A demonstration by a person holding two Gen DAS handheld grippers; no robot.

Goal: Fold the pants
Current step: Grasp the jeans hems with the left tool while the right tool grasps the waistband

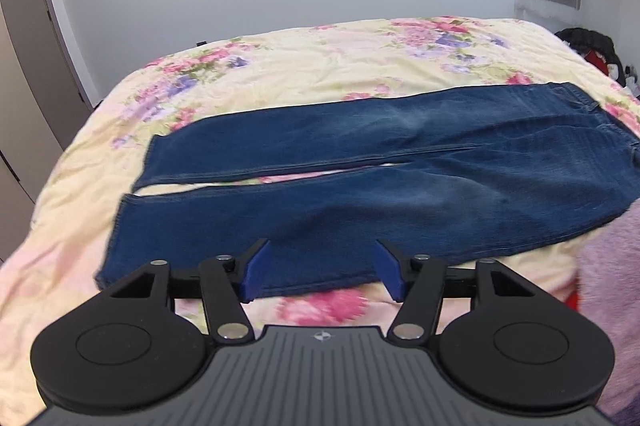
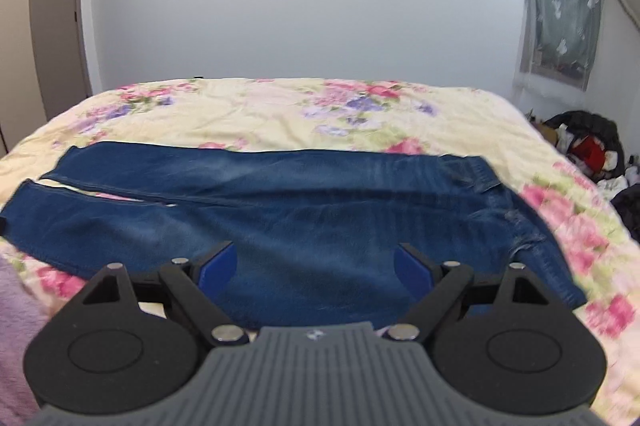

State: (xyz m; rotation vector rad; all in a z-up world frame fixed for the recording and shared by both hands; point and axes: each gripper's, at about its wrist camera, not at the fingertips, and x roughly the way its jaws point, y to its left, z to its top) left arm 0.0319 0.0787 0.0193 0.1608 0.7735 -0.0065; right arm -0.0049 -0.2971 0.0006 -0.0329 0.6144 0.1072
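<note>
Blue denim pants (image 1: 360,182) lie flat and spread on the bed, legs side by side with a narrow gap, hems to the left and waist to the right. They also show in the right wrist view (image 2: 304,210). My left gripper (image 1: 322,268) is open and empty, above the near edge of the near leg. My right gripper (image 2: 316,266) is open and empty, above the thigh and hip part near the waist.
The bed has a cream floral cover (image 1: 320,58). A purple cloth (image 1: 608,286) lies at the near edge between the grippers. A grey door (image 2: 56,22) stands at the left. A pile of dark and red clothes (image 2: 588,146) and a curtained window (image 2: 560,22) are at the right.
</note>
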